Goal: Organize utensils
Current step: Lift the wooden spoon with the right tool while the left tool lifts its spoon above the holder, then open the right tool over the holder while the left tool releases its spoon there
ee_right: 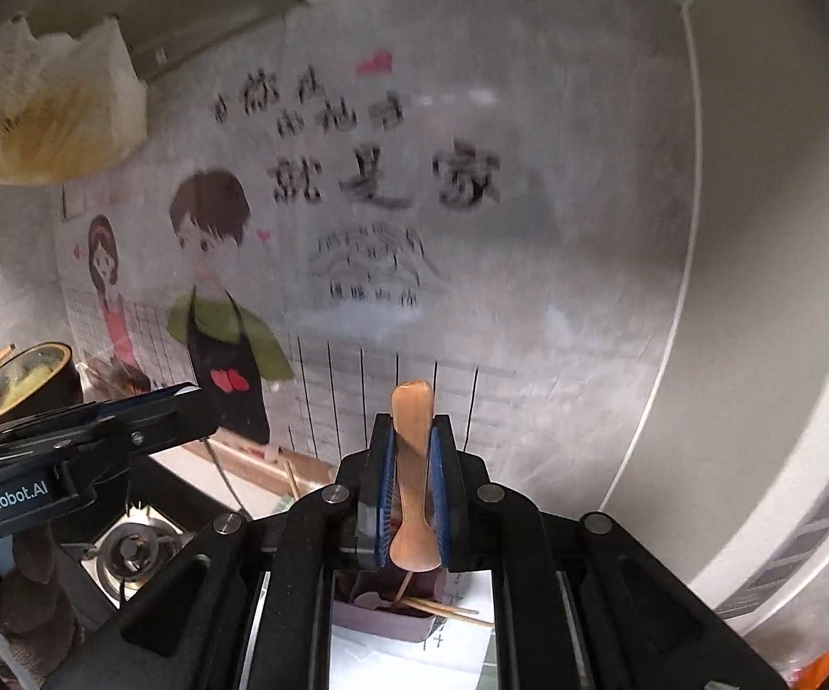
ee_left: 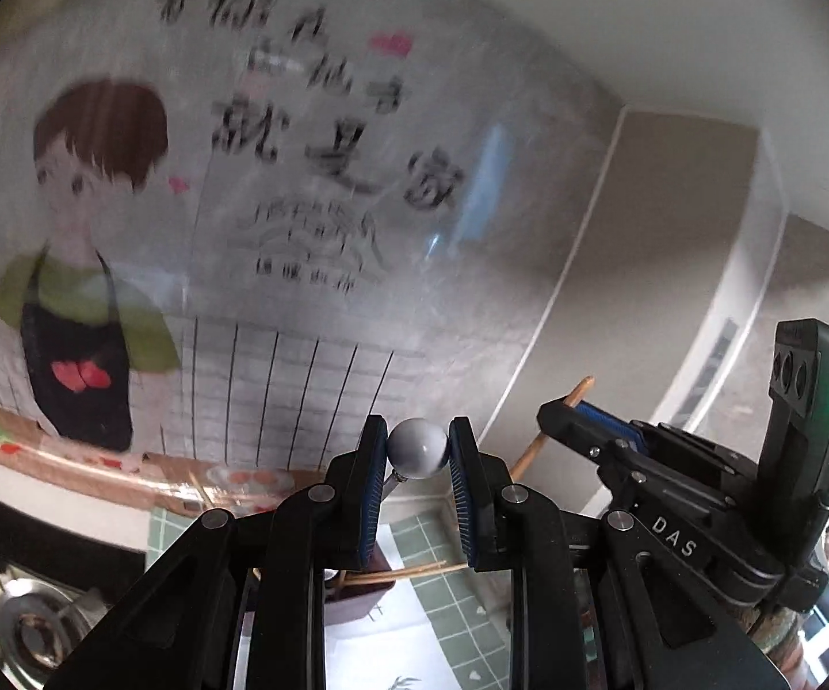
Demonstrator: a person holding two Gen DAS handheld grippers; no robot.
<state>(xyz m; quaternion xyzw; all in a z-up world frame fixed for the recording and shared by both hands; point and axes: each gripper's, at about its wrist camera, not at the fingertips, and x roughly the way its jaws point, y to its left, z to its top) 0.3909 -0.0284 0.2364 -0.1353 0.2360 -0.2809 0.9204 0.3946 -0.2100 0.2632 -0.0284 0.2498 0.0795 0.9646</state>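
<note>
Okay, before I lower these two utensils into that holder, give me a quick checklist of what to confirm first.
1. Left tool grip: shut on the grey ball-ended utensil, ball squeezed between the pads. Ok.
2. Right tool grip: shut on the wooden spoon, handle pointing up past the fingertips. Ok.
3. Holder in sight: the dark container shows low between the right tool's fingers. Ok.
4. Room in the holder: thin wooden sticks lie slanted across its mouth. Not ok.
5. Left utensil's lower end: hidden behind the fingers. Cannot tell.
6. Tools clear of each other: apart in both views. Ok.
</note>
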